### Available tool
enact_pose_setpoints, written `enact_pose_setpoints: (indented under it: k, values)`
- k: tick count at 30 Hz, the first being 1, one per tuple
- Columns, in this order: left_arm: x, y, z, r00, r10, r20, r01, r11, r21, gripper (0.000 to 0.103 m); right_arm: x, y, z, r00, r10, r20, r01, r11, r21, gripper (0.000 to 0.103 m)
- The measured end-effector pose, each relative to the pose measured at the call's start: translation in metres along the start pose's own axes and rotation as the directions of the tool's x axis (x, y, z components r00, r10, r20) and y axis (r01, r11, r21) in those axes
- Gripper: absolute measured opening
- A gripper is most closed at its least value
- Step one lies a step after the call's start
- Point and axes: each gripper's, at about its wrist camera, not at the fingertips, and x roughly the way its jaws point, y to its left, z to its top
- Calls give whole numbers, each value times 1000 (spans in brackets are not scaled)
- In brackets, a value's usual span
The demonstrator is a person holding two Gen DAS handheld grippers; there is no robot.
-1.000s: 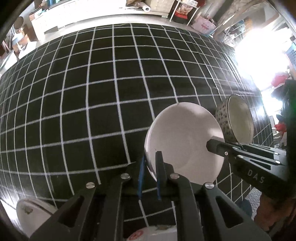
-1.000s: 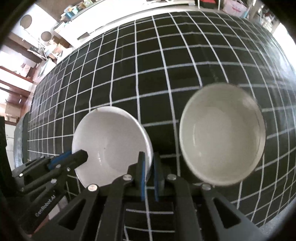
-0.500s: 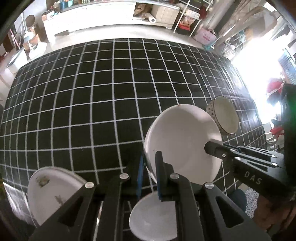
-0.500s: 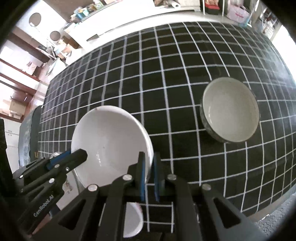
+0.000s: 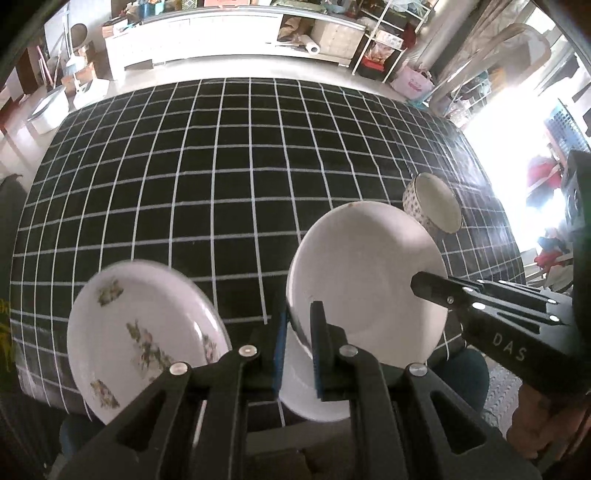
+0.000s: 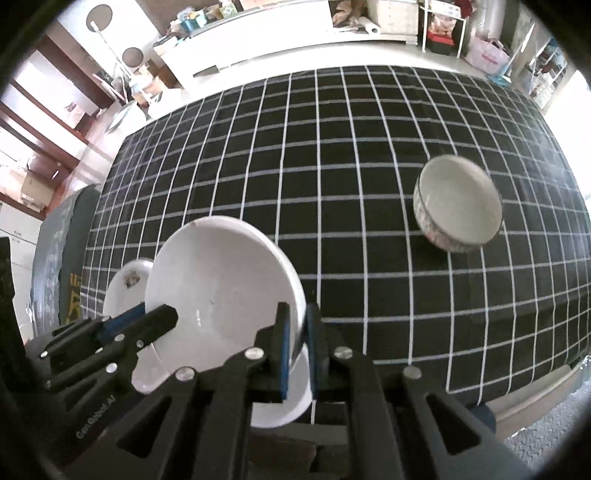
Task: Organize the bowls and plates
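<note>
A plain white bowl (image 5: 365,273) (image 6: 221,288) hangs tilted above the near edge of the table, held by two opposite sides of its rim. My left gripper (image 5: 298,314) (image 6: 166,315) is shut on the bowl's left rim. My right gripper (image 6: 298,314) (image 5: 424,286) is shut on its right rim. A patterned bowl (image 5: 432,201) (image 6: 458,206) stands on the table at the right. A white plate with flower prints (image 5: 144,339) (image 6: 127,280) lies at the near left. Another plain white dish (image 5: 314,402) (image 6: 284,402) sits below the held bowl, mostly hidden by the fingers.
The table wears a black cloth with a white grid (image 5: 221,166) (image 6: 332,147). Its near edge runs just under my grippers. Beyond the far edge stand a white counter (image 5: 221,33), shelves and boxes. A person's hand (image 5: 532,424) holds the right gripper.
Both grippers have lifted the white bowl and drawn it back toward the near edge. The patterned bowl now looks farther away, and the flowered plate and lower white dish have come into view.
</note>
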Motion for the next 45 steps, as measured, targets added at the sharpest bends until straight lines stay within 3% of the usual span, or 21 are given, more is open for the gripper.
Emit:
enact_pose_setpoints:
  k: [16,45]
  values:
    - [14,13,-53,998,8,-59,-8,1000,5,9,22,0,-36,998,-25,-66,25,1000,-4,12]
    - [31,19,-67,994,5,-107,-7,1000,-14,9,42,2,-45,992,-55,-117,52,998,-30,14]
